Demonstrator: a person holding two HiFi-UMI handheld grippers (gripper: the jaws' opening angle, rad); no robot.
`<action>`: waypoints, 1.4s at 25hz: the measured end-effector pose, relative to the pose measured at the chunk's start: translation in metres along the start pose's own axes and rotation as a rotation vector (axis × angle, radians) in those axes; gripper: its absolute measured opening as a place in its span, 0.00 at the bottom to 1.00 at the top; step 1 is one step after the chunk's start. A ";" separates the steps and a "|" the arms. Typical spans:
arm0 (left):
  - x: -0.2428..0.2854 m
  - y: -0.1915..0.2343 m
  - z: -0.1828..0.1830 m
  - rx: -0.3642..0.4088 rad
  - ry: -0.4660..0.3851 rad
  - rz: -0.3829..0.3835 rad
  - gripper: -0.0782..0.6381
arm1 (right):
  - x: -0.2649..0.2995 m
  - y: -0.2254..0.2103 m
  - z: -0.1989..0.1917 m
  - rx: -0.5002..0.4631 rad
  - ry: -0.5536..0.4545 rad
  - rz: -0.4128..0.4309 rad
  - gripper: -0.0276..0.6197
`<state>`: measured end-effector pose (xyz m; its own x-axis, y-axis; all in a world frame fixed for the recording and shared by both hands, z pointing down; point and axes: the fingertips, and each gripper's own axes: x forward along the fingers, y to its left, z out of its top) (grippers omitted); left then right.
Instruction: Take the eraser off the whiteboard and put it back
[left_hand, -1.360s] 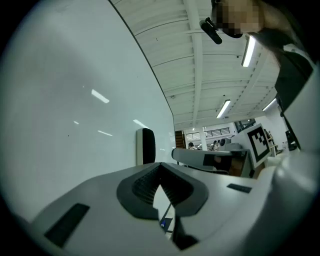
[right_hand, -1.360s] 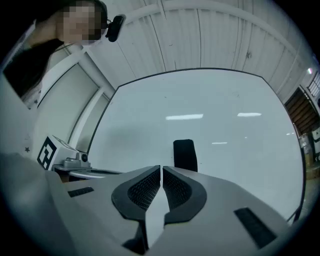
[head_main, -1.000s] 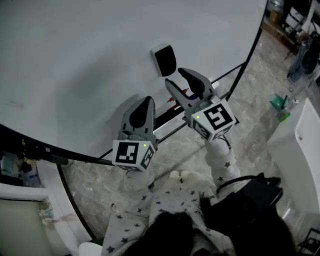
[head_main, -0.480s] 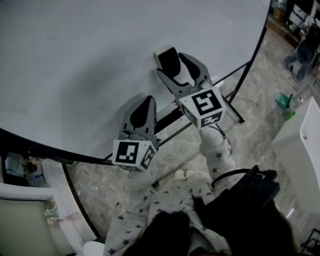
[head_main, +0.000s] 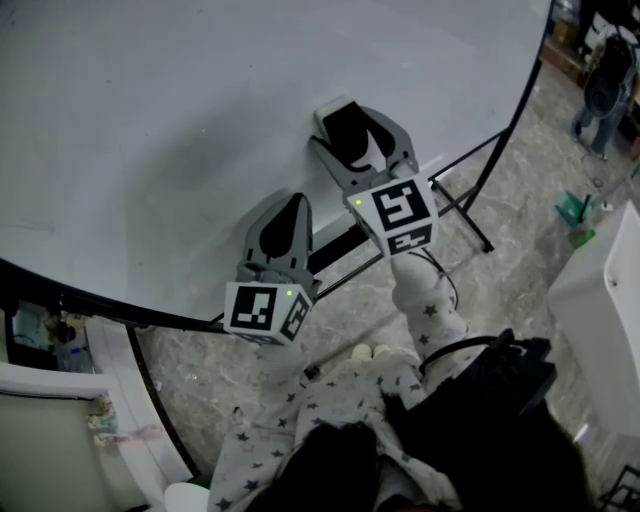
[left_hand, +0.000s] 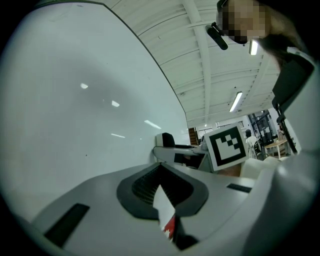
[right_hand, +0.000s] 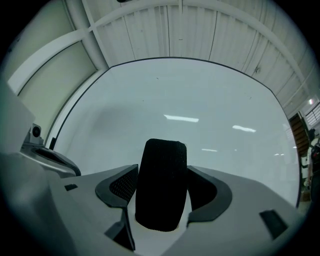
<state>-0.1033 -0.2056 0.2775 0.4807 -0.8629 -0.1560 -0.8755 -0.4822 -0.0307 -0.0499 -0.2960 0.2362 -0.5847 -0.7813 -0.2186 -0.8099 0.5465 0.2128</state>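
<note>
— Where is the eraser (head_main: 345, 127)?
— On the whiteboard (head_main: 150, 110), low on its face and not far above the bottom edge. It has a black top and a pale body, and it lies flat against the board.
— And the right gripper (head_main: 342, 128)?
— Right at it. Its two jaws straddle the eraser, one along each long side. In the right gripper view the black ribbed block stands upright in the gap and fills most of it.
— Clamped on it?
— No. The jaws have just been opening and now stand wide, with the eraser between them. The pads flank it closely, but I see no squeeze, so I call it released.
— The left gripper (head_main: 293, 208)?
— In the head view it sits lower and to the left of the right one, short of the eraser, tips pointed at the board. Its jaws are pressed together with nothing held. In the left gripper view only a thin slit shows between the pads. Behind it is a sliver of white and red that I cannot identify.
— Do the two grippers touch?
— No, they are apart. In the left gripper view the right one's cube (left_hand: 227, 146) shows off to the right, with the eraser just beyond its jaws.
— Anything else in sight?
— A starred sleeve (head_main: 430, 310) behind the right gripper, and the board's black stand (head_main: 462, 210) on a marbled floor (head_main: 520, 180)
</note>
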 end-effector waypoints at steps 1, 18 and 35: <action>0.000 0.000 0.000 0.001 0.000 0.002 0.11 | -0.002 -0.001 0.001 0.001 -0.005 -0.006 0.49; 0.001 0.001 0.002 -0.013 -0.008 0.006 0.11 | -0.012 -0.007 0.003 0.105 -0.003 -0.013 0.44; 0.027 0.007 -0.010 -0.120 0.045 -0.090 0.11 | -0.031 0.003 -0.025 0.192 0.107 0.053 0.44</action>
<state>-0.0961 -0.2337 0.2830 0.5609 -0.8201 -0.1132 -0.8181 -0.5700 0.0758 -0.0334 -0.2774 0.2674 -0.6263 -0.7722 -0.1070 -0.7785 0.6267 0.0342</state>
